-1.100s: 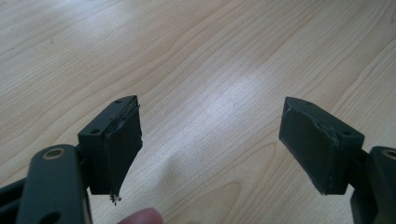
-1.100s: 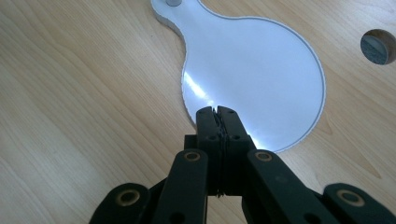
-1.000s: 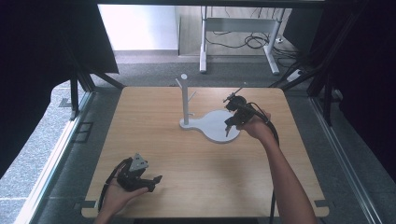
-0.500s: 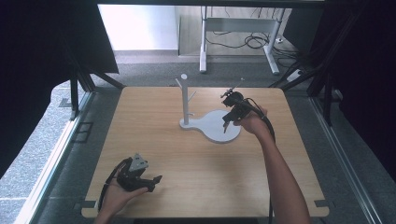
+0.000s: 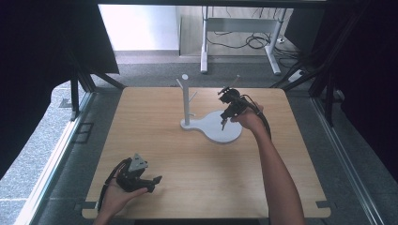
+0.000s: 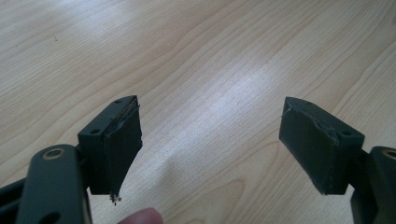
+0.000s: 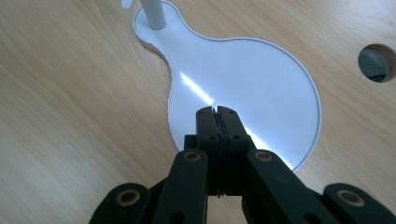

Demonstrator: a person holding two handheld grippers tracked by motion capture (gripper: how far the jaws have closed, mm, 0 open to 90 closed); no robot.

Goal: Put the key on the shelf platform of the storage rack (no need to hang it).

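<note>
1. Right now your right gripper [image 5: 224, 123] hangs above the round end of the white stand base [image 5: 220, 133], jaws pressed together with nothing between them.
2. Beside it the stand's upright post [image 5: 186, 98] rises from the narrow end of that base, side pegs sticking out.
3. Your left gripper [image 5: 151, 183] sits near the table's [image 5: 159, 145] front-left edge, jaws spread wide over bare wood.
4. Near the base, a round hole [image 7: 377, 56] pierces the tabletop.
</note>
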